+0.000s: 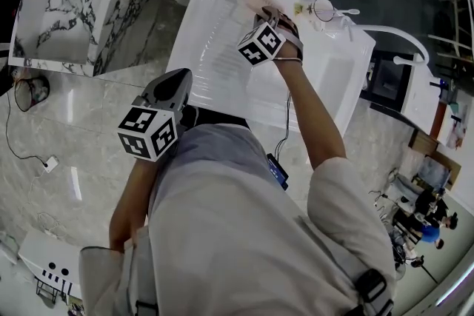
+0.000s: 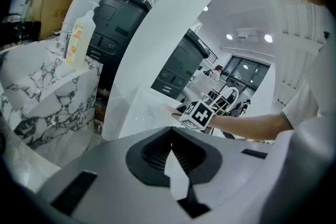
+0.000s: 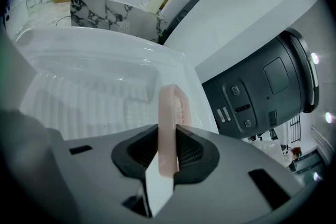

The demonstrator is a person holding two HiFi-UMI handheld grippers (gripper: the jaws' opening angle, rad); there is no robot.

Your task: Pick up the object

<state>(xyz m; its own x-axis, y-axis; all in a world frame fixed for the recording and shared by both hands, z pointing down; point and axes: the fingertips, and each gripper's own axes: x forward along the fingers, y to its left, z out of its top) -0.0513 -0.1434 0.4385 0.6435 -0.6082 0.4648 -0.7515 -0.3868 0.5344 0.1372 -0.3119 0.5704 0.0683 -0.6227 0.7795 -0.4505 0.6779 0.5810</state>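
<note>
Pinches a pink perforated tray (image 3: 170, 105) in the right gripper (image 3: 168, 139), pads pressed against both flat faces. Stands the tray on edge, so that it pokes out well past the jaw tips.

Looks pale salmon, thin and oblong, with rounded corners and a thick smooth rim. Shows a fine grid of small holes on the face turned to the right. Seems to be matte plastic, plain, with no print to be made out.

Sits over the far part of the white sink (image 3: 79, 76), near its back rim and beyond the ribbed draining board (image 1: 215, 48). Cannot tell whether lifted clear of the sink or touching it.

Holds the left gripper (image 1: 178, 81) low beside the torso, above the marble-look floor (image 1: 74, 159). Jaws pressed together there, tip to tip, with nothing between them.
</note>
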